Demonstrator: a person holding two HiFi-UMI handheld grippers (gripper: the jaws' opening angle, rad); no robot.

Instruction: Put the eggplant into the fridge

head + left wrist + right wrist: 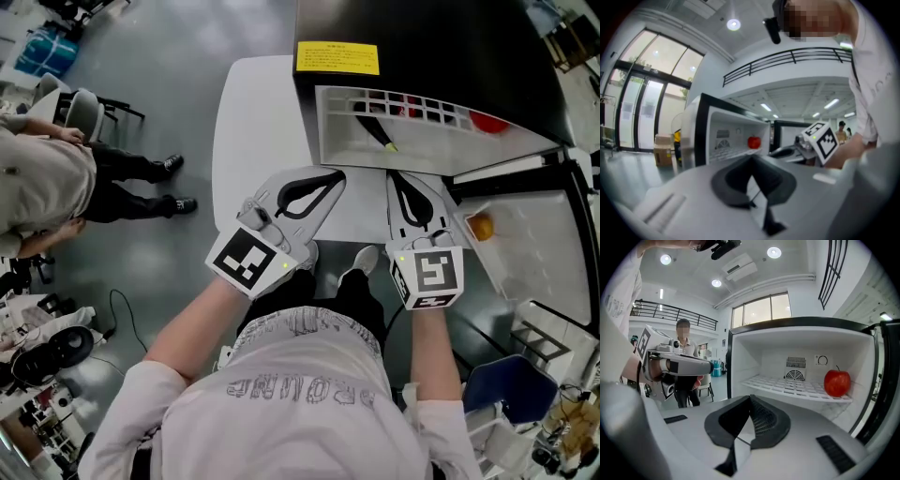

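Already the eggplant (375, 130), dark with a green tip, lies on the white slatted shelf (450, 141) inside the open fridge (441, 37). In the head view it is to the left of a red apple (837, 382), which stands on the shelf near the back wall. An orange fruit (481, 227) sits in the tray of the open door (539, 225). Both tools hover side by side in front of the fridge, apart from the eggplant. The left gripper (333, 175) has its jaws pressed together with nothing between them. The right gripper (395, 178) is likewise closed and empty, and it points toward the shelf. A white table (253, 122) stands beside the fridge, below the left gripper.
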